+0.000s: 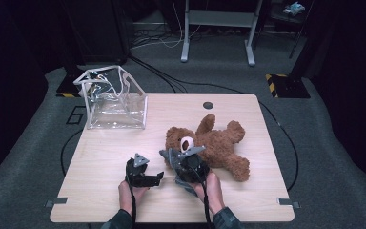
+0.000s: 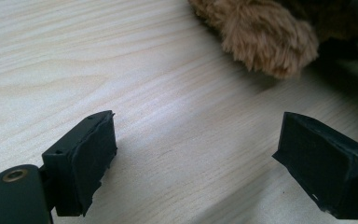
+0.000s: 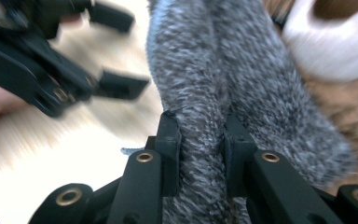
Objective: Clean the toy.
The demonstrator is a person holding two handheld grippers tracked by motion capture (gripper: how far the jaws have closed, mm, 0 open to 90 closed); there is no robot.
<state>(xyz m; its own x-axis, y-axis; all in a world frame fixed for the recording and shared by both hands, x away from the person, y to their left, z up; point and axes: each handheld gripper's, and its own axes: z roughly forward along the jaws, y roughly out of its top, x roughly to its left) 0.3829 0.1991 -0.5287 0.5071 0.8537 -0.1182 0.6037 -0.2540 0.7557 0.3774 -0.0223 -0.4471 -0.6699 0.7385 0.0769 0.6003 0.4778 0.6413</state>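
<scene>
A brown teddy bear (image 1: 221, 143) lies on its back on the wooden table (image 1: 109, 152), head toward me. My right gripper (image 1: 175, 160) is at the bear's head, shut on a strip of grey fuzzy fabric (image 1: 167, 155). In the right gripper view the grey fabric (image 3: 200, 60) runs up between the pinching jaws of the right gripper (image 3: 200, 126), beside the bear's white muzzle (image 3: 335, 42). My left gripper (image 1: 158, 178) rests low on the table to the left, jaws wide and pointing toward the bear. In its own view the left gripper (image 2: 196, 135) holds nothing, and brown bear fur (image 2: 265, 42) lies beyond it.
A clear plastic bag (image 1: 114, 102) with white handles stands open at the table's far left corner. A round cable hole (image 1: 208, 105) sits near the far edge. Bare wood (image 2: 121, 56) stretches between the bag and my hands.
</scene>
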